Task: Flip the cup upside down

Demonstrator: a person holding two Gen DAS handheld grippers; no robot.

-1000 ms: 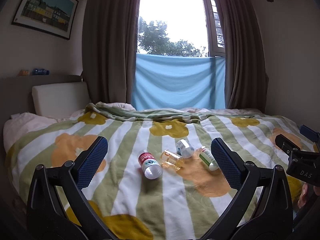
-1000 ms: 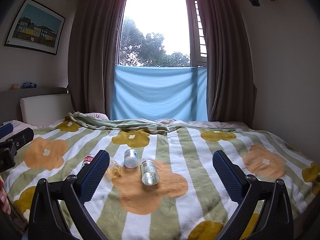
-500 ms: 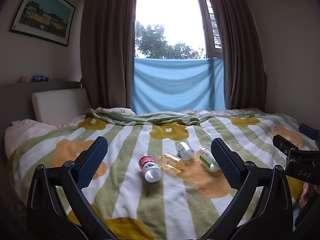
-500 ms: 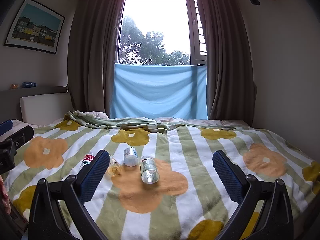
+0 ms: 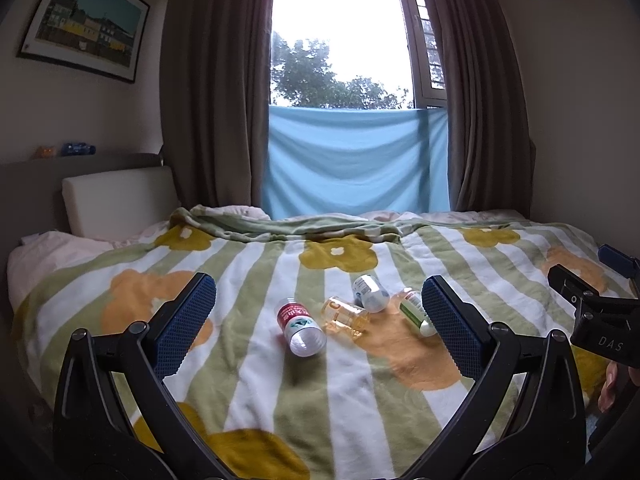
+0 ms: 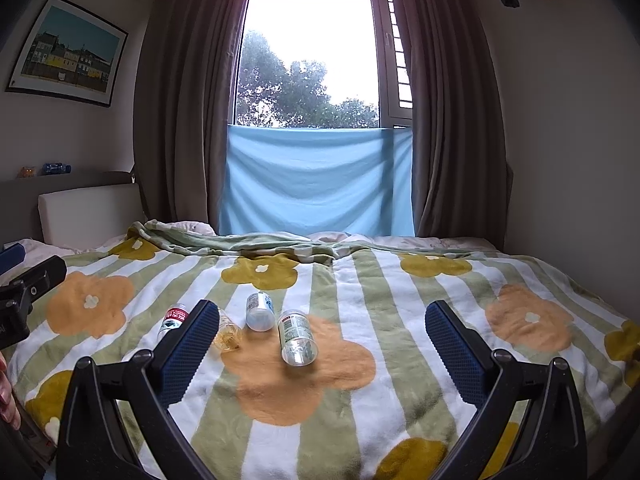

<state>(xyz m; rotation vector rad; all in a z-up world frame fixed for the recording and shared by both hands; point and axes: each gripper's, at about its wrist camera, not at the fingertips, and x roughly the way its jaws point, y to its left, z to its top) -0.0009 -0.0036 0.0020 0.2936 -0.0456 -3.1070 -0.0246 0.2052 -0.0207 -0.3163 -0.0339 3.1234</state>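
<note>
On the striped flower blanket (image 5: 360, 392), four small containers lay on their sides, none yet touched.

From left to right sat a red-labelled bottle (image 5: 299, 325), an amber cup (image 5: 345, 315), a pale blue-labelled bottle (image 5: 370, 293) touching it on the far side, and a green-labelled bottle (image 5: 414, 312) just beside. The amber cup, the likely target, lay tipped with neighbours crowding it, so a closing grip could have knocked a bottle rolling or seized the wrong piece; the soft bedding might also have let the inverted cup topple. The left gripper (image 5: 318, 316) stood wide open and held nothing, hovering short of the cluster. The right gripper (image 6: 322, 340) was equally wide and empty, its near left pad covering part of the cup.
</note>
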